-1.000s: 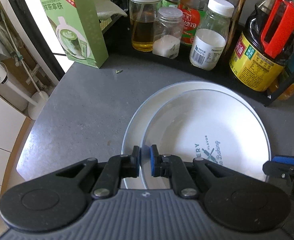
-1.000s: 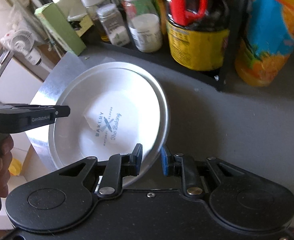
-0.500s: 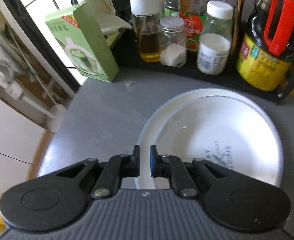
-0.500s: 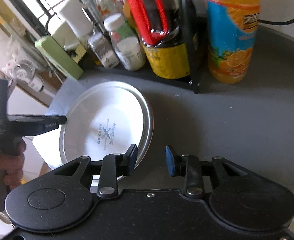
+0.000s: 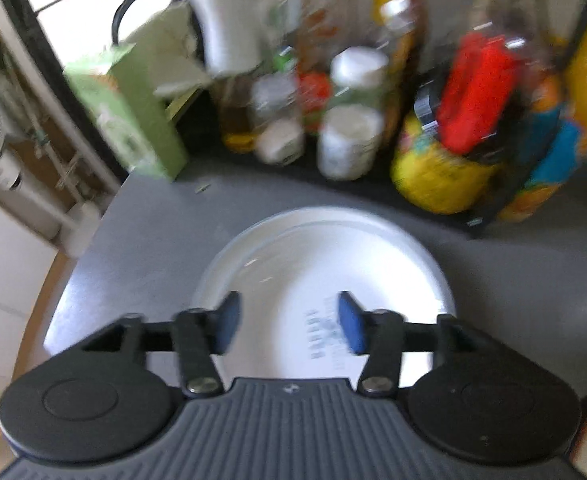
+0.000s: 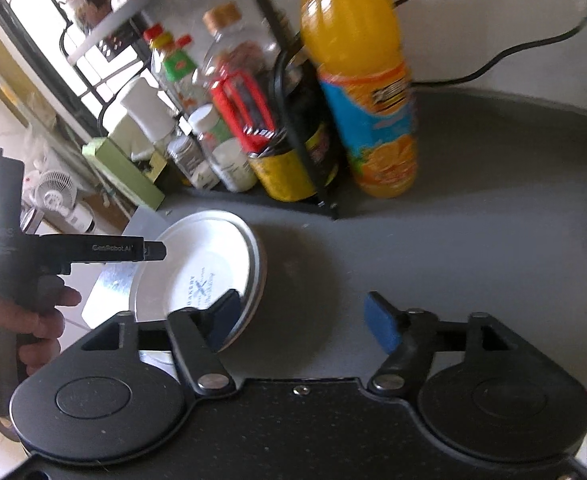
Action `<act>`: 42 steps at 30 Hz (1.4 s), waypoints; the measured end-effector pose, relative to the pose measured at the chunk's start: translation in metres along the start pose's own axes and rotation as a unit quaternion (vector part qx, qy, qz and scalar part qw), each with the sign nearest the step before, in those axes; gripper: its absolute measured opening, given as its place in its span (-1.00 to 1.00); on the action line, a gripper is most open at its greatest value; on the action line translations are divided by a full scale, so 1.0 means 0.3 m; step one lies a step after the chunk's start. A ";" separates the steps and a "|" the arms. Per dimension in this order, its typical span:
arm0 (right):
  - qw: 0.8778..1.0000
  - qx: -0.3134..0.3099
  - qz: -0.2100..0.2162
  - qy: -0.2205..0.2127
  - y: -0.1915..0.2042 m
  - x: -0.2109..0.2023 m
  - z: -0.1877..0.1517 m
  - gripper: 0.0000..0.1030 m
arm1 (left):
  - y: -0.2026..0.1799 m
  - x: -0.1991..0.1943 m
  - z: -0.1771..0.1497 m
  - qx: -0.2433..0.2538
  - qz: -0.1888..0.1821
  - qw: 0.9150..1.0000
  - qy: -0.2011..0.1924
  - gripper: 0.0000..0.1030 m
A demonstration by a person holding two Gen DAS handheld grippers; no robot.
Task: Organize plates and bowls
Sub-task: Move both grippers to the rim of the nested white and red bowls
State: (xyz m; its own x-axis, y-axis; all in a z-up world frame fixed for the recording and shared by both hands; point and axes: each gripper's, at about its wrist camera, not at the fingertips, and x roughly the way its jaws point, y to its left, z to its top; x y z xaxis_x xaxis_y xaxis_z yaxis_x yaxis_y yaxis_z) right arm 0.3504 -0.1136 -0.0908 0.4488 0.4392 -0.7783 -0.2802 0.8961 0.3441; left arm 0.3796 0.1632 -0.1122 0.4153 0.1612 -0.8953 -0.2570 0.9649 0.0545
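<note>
While both grippers hang above the counter (image 6: 473,248) with nothing between their fingers, the chief risk, judged from the layout, concerns the stacked plates (image 5: 321,264). The stack lies near the counter's left corner, in front of the rack of bottles, one plate nested in the other; a careless re-approach could push it toward that edge.

Left to right:

1. Left gripper (image 5: 289,322): jaws opening, about half wide, nothing held. It hangs over the near part of the plates. In the right wrist view a hand (image 6: 25,320) holds its handle.
2. Green carton (image 5: 129,128): upright at the rack's left end. Contents cannot be told.
3. Jars and bottles: one white-capped jar (image 5: 351,136) holds white powder; a bottle to its left holds yellow oil. A dark sauce jug (image 6: 293,160) with red handle stands in the rack. A sweep of either gripper could topple these.
4. Orange drink bottle (image 6: 361,92): full, upright, just right of the rack.
5. Right gripper (image 6: 299,320): jaws opening wide, empty, at the plates' right rim.
</note>
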 end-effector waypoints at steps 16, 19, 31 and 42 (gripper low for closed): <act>0.999 0.003 -0.017 -0.050 -0.177 -0.229 -0.090 0.99 | -0.284 -0.263 -0.098 0.018 -0.097 0.994 -0.041 0.77; 0.998 0.009 -0.019 -0.054 -0.212 -0.267 -0.115 0.99 | -0.321 -0.297 -0.134 0.026 -0.112 0.992 -0.040 0.77; 0.997 0.024 -0.035 -0.056 -0.334 -0.365 -0.219 1.00 | -0.453 -0.347 -0.271 0.051 -0.147 0.987 -0.030 0.77; 0.998 0.037 -0.043 -0.032 -0.418 -0.380 -0.279 1.00 | -0.543 -0.344 -0.385 0.081 -0.173 0.981 -0.021 0.77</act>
State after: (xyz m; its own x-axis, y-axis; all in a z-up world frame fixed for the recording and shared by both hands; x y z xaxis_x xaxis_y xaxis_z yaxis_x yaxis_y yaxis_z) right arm 0.2632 -0.2814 -0.0892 0.5220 0.3622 -0.7722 -0.1771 0.9317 0.3172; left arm 0.2779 -0.0347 -0.0796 0.4902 -0.1774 -0.8534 0.0473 0.9830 -0.1772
